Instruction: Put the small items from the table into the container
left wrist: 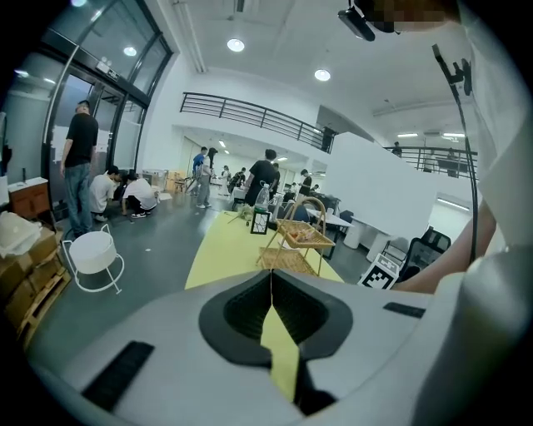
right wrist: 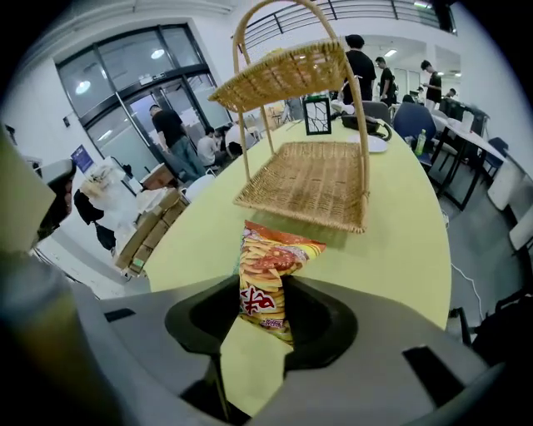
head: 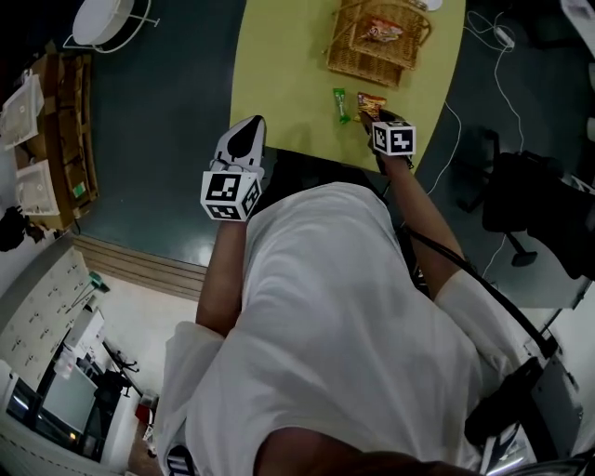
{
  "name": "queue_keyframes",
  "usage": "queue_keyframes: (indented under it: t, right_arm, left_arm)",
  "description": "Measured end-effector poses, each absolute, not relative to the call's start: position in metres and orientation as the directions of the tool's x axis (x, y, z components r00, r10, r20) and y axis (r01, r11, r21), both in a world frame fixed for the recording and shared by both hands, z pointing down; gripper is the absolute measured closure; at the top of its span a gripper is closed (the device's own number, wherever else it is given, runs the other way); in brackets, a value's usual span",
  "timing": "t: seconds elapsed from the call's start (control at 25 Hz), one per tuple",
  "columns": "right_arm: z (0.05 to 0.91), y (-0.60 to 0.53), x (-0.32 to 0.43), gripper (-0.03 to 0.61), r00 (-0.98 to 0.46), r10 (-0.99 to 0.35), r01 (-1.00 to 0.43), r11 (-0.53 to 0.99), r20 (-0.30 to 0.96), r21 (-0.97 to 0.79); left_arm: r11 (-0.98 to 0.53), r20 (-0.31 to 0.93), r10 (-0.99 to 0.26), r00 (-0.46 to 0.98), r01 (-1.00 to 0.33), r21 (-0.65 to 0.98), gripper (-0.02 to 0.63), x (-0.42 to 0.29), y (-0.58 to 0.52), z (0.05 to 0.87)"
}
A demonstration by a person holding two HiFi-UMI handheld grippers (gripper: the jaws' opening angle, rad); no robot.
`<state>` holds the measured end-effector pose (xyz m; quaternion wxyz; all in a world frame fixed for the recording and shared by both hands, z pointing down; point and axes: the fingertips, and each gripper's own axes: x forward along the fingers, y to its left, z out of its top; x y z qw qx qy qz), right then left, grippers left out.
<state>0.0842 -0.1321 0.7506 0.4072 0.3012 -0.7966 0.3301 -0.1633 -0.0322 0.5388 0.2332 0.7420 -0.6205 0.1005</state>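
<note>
My right gripper [head: 375,116] stands over the near edge of the yellow table [head: 279,84], jaws closed on an orange snack packet [right wrist: 268,281] that sticks out ahead of them toward the wicker two-tier basket [right wrist: 310,185]. In the head view the same snack packet [head: 370,103] lies at the gripper's tip, with a small green packet [head: 341,104] just left of it. The basket [head: 374,43] has a snack bag [head: 384,31] in it. My left gripper [head: 241,140] hangs left of the table over the dark floor, shut and empty, its jaws meeting in a thin line [left wrist: 271,301].
A black office chair [head: 521,200] stands to the right of the table and a white cable [head: 507,88] runs on the floor there. A white round wire stand [head: 102,20] sits at the far left. A small black frame [right wrist: 317,115] stands beyond the basket. People stand in the hall behind.
</note>
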Motion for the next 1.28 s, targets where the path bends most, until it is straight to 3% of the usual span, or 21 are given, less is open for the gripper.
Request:
queue_keyframes:
  t: [0.68, 1.04, 1.28]
  right_arm:
    - [0.579, -0.196, 0.056, 0.41, -0.639, -0.413, -0.705, 0.652, 0.649, -0.279]
    - [0.544, -0.249, 0.056, 0.41, -0.649, -0.469, -0.711, 0.653, 0.599, -0.259]
    - [0.552, -0.291, 0.049, 0.408, -0.667, -0.462, -0.718, 0.608, 0.584, -0.339]
  left_arm:
    - [-0.247, 0.332, -0.891, 0.309, -0.945, 0.216, 0.604, -0.144, -0.08, 0.512]
    - [-0.221, 0.328, -0.903, 0.276, -0.955, 0.197, 0.604, -0.155, -0.08, 0.505]
    - [-0.188, 0.343, -0.907, 0.246, -0.963, 0.193, 0.604, -0.161, -0.077, 0.508]
